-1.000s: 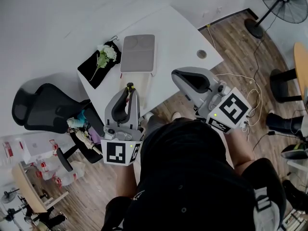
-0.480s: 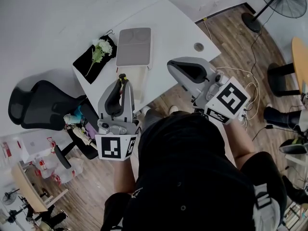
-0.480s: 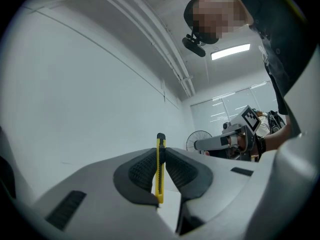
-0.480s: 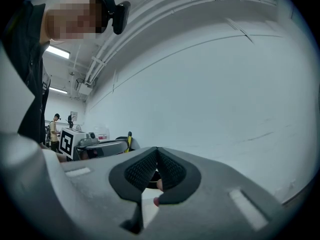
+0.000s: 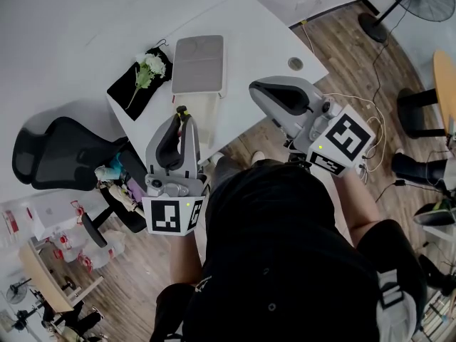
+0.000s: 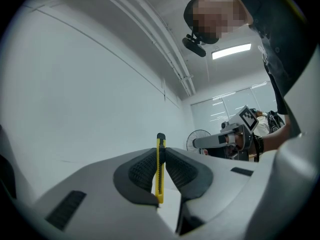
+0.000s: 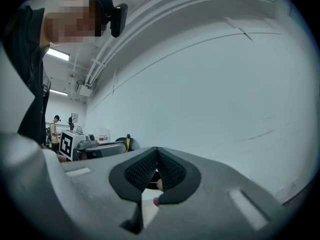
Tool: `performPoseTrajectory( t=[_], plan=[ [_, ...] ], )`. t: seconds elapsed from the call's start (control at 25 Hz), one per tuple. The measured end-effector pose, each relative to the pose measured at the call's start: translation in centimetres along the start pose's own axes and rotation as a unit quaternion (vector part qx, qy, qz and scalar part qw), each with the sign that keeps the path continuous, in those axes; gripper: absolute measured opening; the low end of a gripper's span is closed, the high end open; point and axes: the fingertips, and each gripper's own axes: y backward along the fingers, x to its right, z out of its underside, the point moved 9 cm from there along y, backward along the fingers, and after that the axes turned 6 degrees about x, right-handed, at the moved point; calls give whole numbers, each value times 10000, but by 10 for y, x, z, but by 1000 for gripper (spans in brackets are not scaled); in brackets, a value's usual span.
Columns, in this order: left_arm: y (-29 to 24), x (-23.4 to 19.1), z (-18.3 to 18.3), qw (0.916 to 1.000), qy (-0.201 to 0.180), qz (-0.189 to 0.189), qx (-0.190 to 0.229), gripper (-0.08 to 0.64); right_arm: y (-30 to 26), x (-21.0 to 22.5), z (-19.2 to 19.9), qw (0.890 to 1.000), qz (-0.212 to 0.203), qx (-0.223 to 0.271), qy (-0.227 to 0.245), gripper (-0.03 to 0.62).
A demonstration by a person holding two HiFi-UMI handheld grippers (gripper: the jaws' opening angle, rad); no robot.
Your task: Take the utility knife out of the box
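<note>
Utility knife (image 6: 159,184) sits clamped in the left tool (image 6: 160,151).

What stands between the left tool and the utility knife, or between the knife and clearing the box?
Nothing visible. The left tool is shut on the utility knife; in the head view it appears raised out of the open box, nothing around it.

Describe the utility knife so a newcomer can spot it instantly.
Find the white table, then the left gripper at its near edge. The knife is clamped between its jaws: a thin yellow strip, black-tipped, against the grey gripper.
</note>
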Motion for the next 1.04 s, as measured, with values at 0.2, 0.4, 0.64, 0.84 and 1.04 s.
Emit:
performPoseTrajectory(
  t=[0.2,0.4,0.64,0.84,1.04],
  plan=[
    [1,3,1,10000,0,7,-28,52,0,-1,0,10000,-43,-24,10,5],
    [3,2,4,10000,5,15,-53,54,0,-2,3,10000,-46,-50,9,5],
    [4,0,11,9998,119,-20,-137,54,1,-1,4,10000,7,-91,-19,5],
    [9,2,16,9996,174,-22,-229,54,3,-2,4,9999,46,-115,-28,5],
    [10,-5,19,9993,270,-111,-237,54,1,0,7,9998,63,-172,-2,5]
  ],
)
